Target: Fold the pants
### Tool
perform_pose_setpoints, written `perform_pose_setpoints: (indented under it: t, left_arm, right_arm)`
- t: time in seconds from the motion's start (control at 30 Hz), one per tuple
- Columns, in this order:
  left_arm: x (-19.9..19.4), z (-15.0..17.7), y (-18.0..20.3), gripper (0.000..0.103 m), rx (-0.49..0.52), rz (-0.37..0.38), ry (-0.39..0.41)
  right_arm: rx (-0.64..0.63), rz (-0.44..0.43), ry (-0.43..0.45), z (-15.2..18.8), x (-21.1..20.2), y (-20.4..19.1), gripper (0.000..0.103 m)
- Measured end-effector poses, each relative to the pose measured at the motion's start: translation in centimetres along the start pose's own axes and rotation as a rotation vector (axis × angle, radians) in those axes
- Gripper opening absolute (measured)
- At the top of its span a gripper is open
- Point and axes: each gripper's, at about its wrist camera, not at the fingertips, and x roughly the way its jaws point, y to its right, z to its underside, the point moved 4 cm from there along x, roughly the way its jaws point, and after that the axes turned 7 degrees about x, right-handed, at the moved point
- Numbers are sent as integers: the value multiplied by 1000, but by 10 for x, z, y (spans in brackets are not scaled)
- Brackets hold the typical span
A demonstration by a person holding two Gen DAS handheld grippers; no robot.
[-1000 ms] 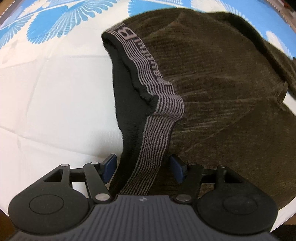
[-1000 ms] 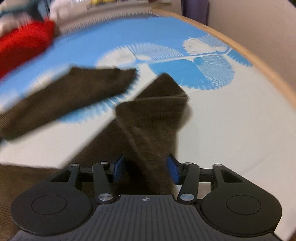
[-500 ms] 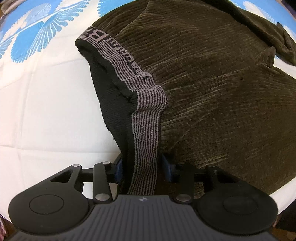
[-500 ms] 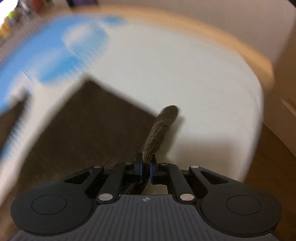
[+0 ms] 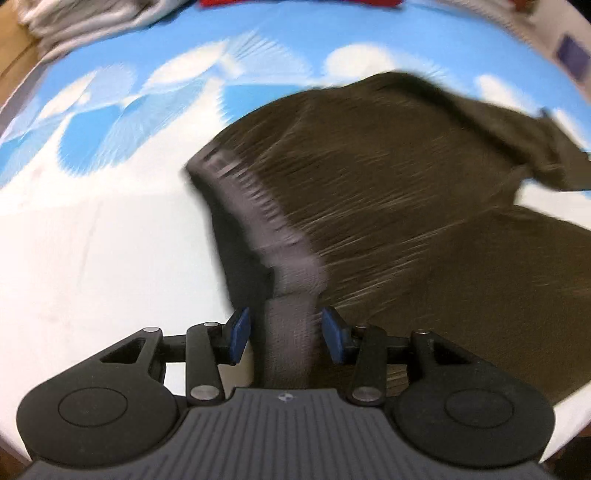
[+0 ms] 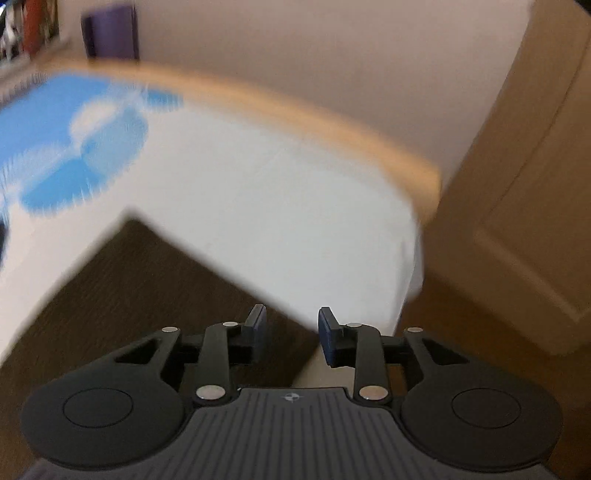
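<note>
Dark brown corduroy pants (image 5: 406, 192) lie spread on the blue-and-white bed sheet (image 5: 92, 258). Their grey striped waistband (image 5: 258, 206) runs down into my left gripper (image 5: 285, 332), which is shut on it and holds that end raised; the picture is blurred. In the right wrist view a flat brown part of the pants (image 6: 147, 288) lies on the sheet (image 6: 277, 206), its straight edge running under my right gripper (image 6: 291, 332). That gripper's jaws are opening, with no cloth pinched between the pads.
A grey-white heap of clothes (image 5: 92, 18) and a red cloth (image 5: 295, 3) sit at the far edge of the bed. The wooden bed rim (image 6: 332, 122) curves round the sheet's end, with a brown panelled door (image 6: 517, 184) just beyond it.
My left gripper closed on the waistband and rose with it. My right gripper shut on a pant leg, swung it right across the bed, then opened; the leg is out of its jaws.
</note>
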Motion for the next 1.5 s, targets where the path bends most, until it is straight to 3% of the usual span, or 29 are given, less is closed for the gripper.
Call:
perform_pose_setpoints:
  t: [0.07, 0.17, 0.2, 0.27, 0.4, 0.5, 0.57, 0.6, 0.63, 0.73, 0.87, 0.97, 1.0, 1.03, 1.1, 1.13, 1.23, 1.5]
  left_arm:
    - [9, -1, 8, 48, 41, 14, -30]
    - [39, 11, 11, 40, 115, -61, -187]
    - [41, 11, 11, 40, 142, -66, -187]
    - [37, 5, 10, 40, 98, -63, -188]
    - [12, -16, 11, 40, 54, -52, -69]
    - [-6, -34, 28, 40, 55, -48, 27]
    - [-18, -44, 45, 31, 68, -59, 98]
    - [-26, -50, 54, 30, 72, -73, 141]
    - [-33, -52, 63, 30, 64, -77, 173]
    - [-51, -77, 97, 30, 28, 32, 183]
    - [-61, -124, 169, 30, 186, 68, 236]
    - [-46, -142, 212, 31, 261, 108, 342]
    - [-32, -142, 219, 31, 261, 109, 355]
    - [-16, -141, 227, 31, 256, 116, 338]
    - [18, -144, 239, 31, 243, 116, 241]
    - [23, -146, 248, 32, 264, 133, 248]
    - [36, -150, 269, 49, 390, 117, 276]
    - [92, -146, 277, 53, 429, 94, 217]
  right_arm:
    - [-9, -119, 65, -5, -14, -20, 33]
    - [-91, -283, 83, 2, -28, -59, 38]
    - [-120, -348, 66, 6, -31, -73, 40]
    - [-167, -464, 31, 16, -36, -101, 40]
    - [-222, -615, -24, 27, -49, -144, 40]
    - [-232, -682, -37, 29, -47, -170, 38]
    - [-194, -731, -52, 25, -40, -181, 17]
    - [-170, -740, -69, 25, -36, -184, 5]
    - [-144, -742, -83, 25, -30, -190, 4]
    - [-59, -739, -94, 21, -4, -208, 5]
    - [11, -746, -144, 18, 27, -232, 8]
    - [-3, -752, -154, 21, 41, -249, 23]
    - [-10, -747, -150, 22, 44, -253, 32]
    - [-14, -745, -151, 23, 48, -256, 38]
    - [4, -739, -165, 24, 59, -263, 41]
    - [12, -738, -171, 23, 65, -266, 42]
    - [10, -725, -164, 19, 84, -277, 44]
    - [-31, -740, -110, 13, 103, -312, 42]
